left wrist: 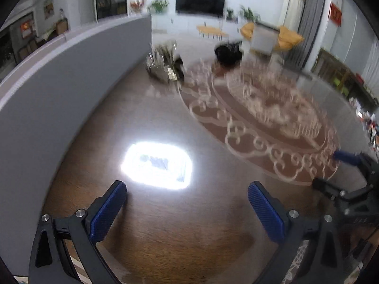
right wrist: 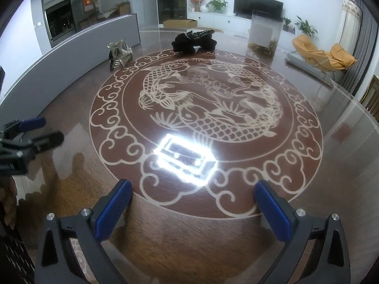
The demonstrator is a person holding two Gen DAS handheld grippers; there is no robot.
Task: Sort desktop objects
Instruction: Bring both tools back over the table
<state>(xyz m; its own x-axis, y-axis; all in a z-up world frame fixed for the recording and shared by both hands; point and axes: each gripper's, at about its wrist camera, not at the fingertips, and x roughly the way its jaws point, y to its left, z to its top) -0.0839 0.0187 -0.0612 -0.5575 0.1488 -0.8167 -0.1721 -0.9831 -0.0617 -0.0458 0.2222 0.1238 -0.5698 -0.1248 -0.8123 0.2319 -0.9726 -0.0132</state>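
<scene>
Both claws spread, empty, w/ metal figurine (right wrist: 119, 54), black ornament (right wrist: 194, 40), clear tank (right wrist: 265, 33) far across table (right wrist: 165, 236).

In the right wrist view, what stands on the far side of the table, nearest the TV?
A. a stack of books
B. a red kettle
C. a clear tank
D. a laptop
C: a clear tank with brownish matter at its bottom stands at the far edge of the table, in front of the TV; the other far things are a black carving and a metallic ornament.
</scene>
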